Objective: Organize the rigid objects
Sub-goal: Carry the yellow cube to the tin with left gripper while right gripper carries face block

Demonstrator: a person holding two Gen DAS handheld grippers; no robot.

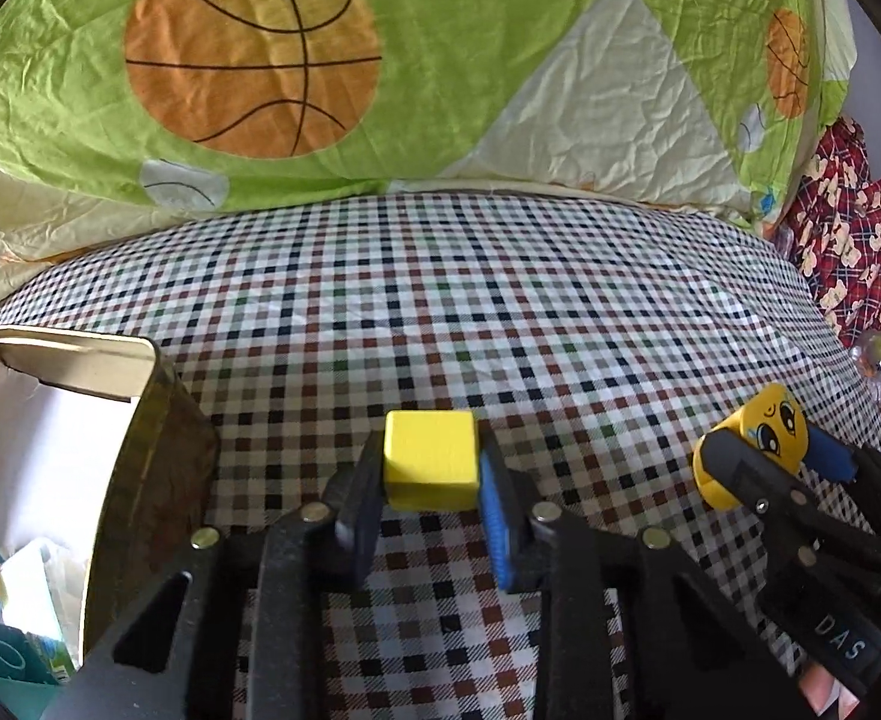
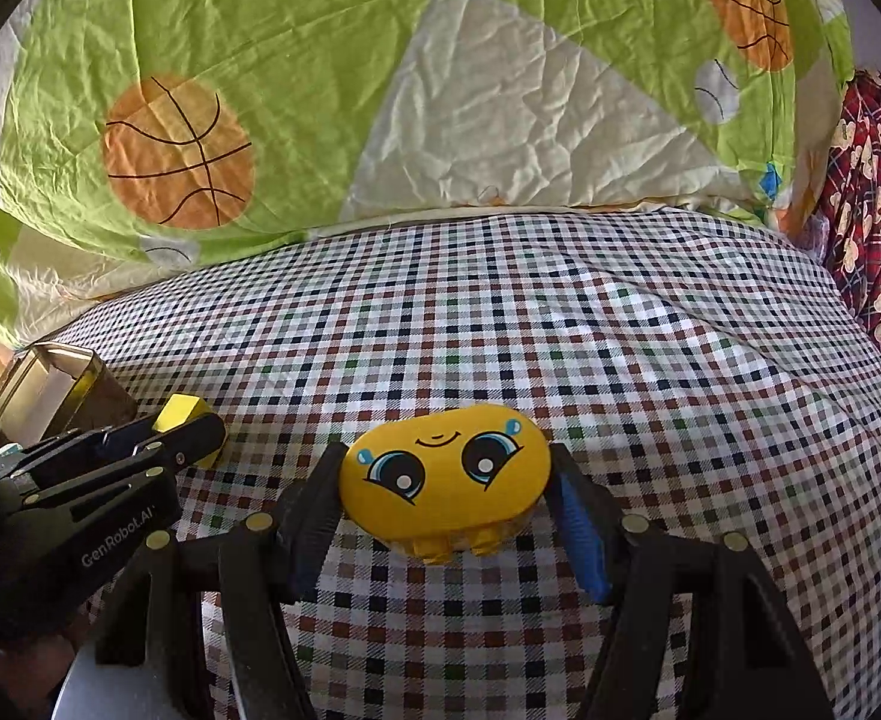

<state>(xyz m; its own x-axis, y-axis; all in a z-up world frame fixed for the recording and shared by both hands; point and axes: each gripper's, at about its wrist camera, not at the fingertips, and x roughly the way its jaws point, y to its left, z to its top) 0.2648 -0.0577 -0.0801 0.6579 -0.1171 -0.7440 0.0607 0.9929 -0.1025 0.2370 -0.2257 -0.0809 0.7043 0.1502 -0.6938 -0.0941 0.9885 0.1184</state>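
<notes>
A yellow cube (image 1: pixel 430 459) sits between the pads of my left gripper (image 1: pixel 430 468), which is shut on it just above the checked bedsheet (image 1: pixel 500 312). The same cube (image 2: pixel 183 411) peeks out behind the left gripper's black fingers (image 2: pixel 158 444) in the right wrist view. My right gripper (image 2: pixel 445 495) is shut on a yellow oval toy (image 2: pixel 443 477) with a cartoon face. That toy (image 1: pixel 758 441) and the right gripper's fingers (image 1: pixel 758 480) also show at the right of the left wrist view.
An open box (image 1: pixel 158 468) with paper and small cards inside stands at the left, close to the cube. A green basketball-print quilt (image 1: pixel 380 60) is piled along the back. Red patterned cloth (image 1: pixel 842 240) lies at the far right.
</notes>
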